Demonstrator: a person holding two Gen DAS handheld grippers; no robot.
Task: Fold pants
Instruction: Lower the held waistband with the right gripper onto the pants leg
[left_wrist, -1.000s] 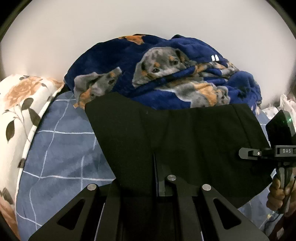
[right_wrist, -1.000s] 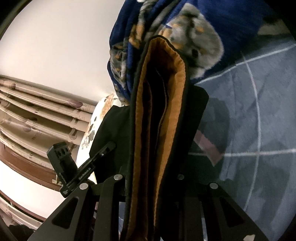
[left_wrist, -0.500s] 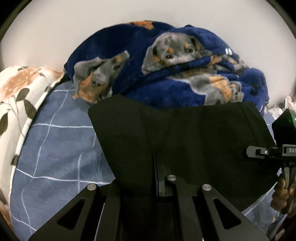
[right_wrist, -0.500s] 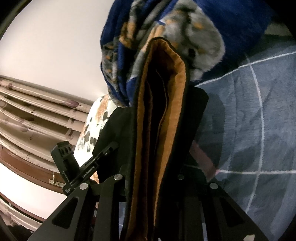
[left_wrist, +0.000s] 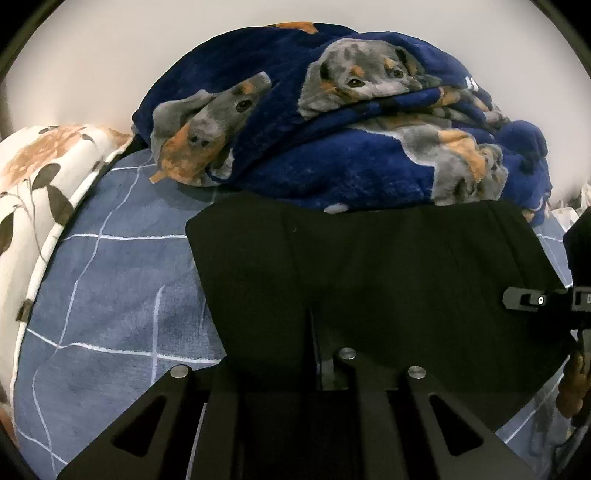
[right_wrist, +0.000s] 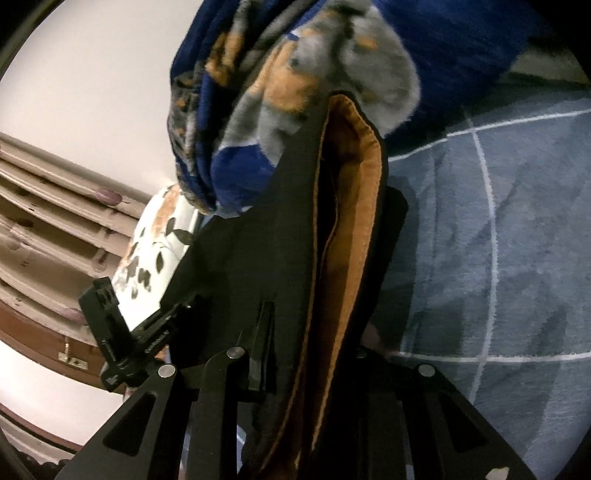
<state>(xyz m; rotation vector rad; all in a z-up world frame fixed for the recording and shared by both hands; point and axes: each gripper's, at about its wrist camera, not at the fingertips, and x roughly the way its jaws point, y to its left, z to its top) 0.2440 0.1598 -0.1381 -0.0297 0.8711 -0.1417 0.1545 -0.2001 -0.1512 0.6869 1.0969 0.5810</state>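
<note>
The black pants (left_wrist: 369, 273) hang as a folded panel over the blue checked bedsheet (left_wrist: 110, 302), stretched between both grippers. My left gripper (left_wrist: 314, 354) is shut on the pants' near edge; the cloth covers its fingertips. In the right wrist view the pants (right_wrist: 258, 266) show a tan inner lining (right_wrist: 362, 229) along the folded edge. My right gripper (right_wrist: 314, 369) is shut on that edge. The right gripper also shows at the right edge of the left wrist view (left_wrist: 535, 301), and the left gripper shows in the right wrist view (right_wrist: 122, 332).
A heaped blue blanket with dog prints (left_wrist: 351, 129) lies just beyond the pants against the white wall. A floral pillow (left_wrist: 37, 184) sits at the left. A wooden headboard (right_wrist: 44, 221) shows in the right wrist view.
Both grippers have carried the pants forward and lower toward the bed; the blanket looms larger and the pants' far edge now reaches its base.
</note>
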